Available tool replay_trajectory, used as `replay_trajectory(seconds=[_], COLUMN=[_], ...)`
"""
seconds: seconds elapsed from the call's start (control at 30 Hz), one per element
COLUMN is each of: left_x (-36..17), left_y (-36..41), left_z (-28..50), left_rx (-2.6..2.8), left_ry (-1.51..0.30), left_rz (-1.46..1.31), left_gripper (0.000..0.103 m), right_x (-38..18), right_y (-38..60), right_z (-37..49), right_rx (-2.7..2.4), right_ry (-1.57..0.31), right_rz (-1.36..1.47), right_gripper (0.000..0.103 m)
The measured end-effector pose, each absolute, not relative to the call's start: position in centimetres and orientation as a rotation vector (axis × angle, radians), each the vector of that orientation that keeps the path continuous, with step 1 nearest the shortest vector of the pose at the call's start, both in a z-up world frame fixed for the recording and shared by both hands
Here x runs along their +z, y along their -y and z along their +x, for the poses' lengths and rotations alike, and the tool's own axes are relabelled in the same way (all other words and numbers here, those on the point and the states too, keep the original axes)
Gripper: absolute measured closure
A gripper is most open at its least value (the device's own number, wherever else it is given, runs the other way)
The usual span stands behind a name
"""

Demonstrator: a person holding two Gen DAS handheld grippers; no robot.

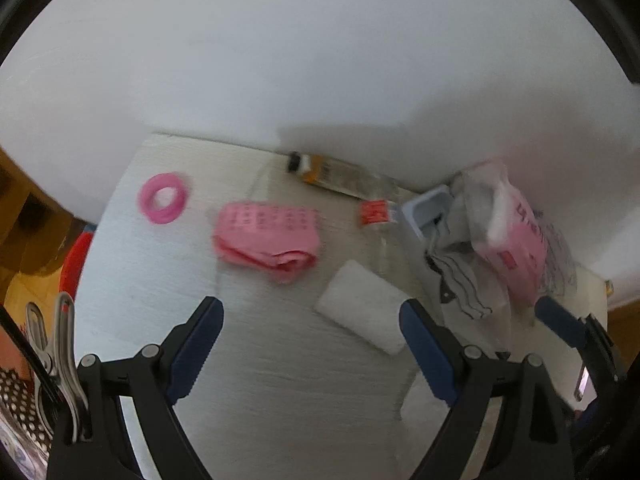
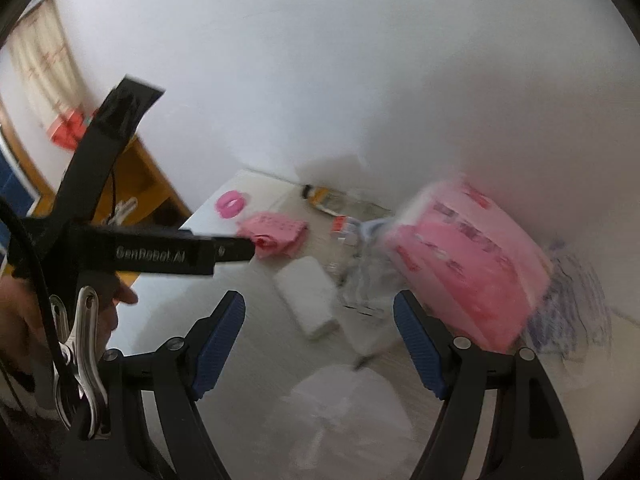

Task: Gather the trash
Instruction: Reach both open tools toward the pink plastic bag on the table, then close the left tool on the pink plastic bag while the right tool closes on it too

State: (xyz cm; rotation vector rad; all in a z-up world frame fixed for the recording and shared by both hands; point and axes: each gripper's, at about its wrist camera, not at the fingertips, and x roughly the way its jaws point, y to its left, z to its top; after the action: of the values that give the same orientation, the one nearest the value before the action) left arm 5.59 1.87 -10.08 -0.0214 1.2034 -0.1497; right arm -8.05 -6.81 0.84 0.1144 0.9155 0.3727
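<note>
Above the cluttered table [image 1: 260, 360], the left gripper [image 1: 312, 340] and right gripper [image 2: 320, 332] were held wide open, empty; the white tissue pack [image 1: 364, 312] could be nudged aside.

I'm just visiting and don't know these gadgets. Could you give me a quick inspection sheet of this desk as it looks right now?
Surface: pale table set against a white wall.
Job's things: folded white tissue, folded pink cloth, clear bottle with a red label, all lying on the table.
Clutter: pink ring, orange-capped tube by the wall, pink pack in a plastic bag, pale blue tray.
Grippers: left hand-held gripper open and empty; right hand-held gripper open and empty.
Cables: black cable beside the person's hand.
Surroundings: wooden shelf, curtain.
</note>
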Motion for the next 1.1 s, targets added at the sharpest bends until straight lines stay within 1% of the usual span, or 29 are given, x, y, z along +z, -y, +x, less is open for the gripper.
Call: replay_trajectory(seconds=[0.3,0.53,0.73,0.77,0.83,0.87,0.9,0.93,0.97,1.0,1.07,1.1], left_x=[-10.1,-8.7,-10.3,-10.5,-10.7,-10.6,-10.4,-10.0,-9.7,-9.2,-8.2,-7.7], left_y=[2.6,5.9,9.0,9.2,9.6,9.9,10.2,10.3,10.6,10.8,10.8,10.8], left_z=[6.1,8.3,10.0,10.2,10.5,10.5,10.4,10.2,10.1,9.9,9.5,9.3], left_rx=[-0.263,-0.361,-0.384,-0.392,-0.412,-0.414,-0.409,-0.419,-0.428,-0.439,-0.457,-0.467], left_ry=[-1.192,-1.148,-1.182,-1.187,-1.198,-1.203,-1.199,-1.188,-1.183,-1.175,-1.156,-1.146], left_rz=[-0.044,-0.087,-0.058,-0.070,-0.094,-0.089,-0.073,-0.067,-0.064,-0.061,-0.068,-0.076], left_gripper=[0.011,0.011,0.011,0.015,0.037,0.052,0.061,0.067,0.074,0.079,0.084,0.085], right_x=[-0.1,-2.9,-5.3,-5.5,-5.7,-5.7,-5.7,-5.5,-5.3,-5.0,-4.5,-4.4], right_y=[13.5,19.5,21.5,21.6,21.9,22.1,22.2,22.2,22.2,22.3,22.0,21.9], right_z=[-7.9,-6.4,-4.7,-4.4,-4.0,-3.9,-3.9,-3.9,-3.9,-4.1,-4.3,-4.2], right_rx=[0.207,0.112,0.136,0.144,0.157,0.171,0.193,0.196,0.186,0.188,0.223,0.230], right_ry=[-0.914,-0.949,-0.969,-0.969,-0.965,-0.964,-0.960,-0.956,-0.955,-0.955,-0.956,-0.956], right_rz=[0.228,0.524,0.681,0.697,0.722,0.735,0.746,0.743,0.731,0.723,0.718,0.710], right_gripper=[0.025,0.025,0.025,0.025,0.030,0.037,0.056,0.070,0.090,0.094,0.095,0.095])
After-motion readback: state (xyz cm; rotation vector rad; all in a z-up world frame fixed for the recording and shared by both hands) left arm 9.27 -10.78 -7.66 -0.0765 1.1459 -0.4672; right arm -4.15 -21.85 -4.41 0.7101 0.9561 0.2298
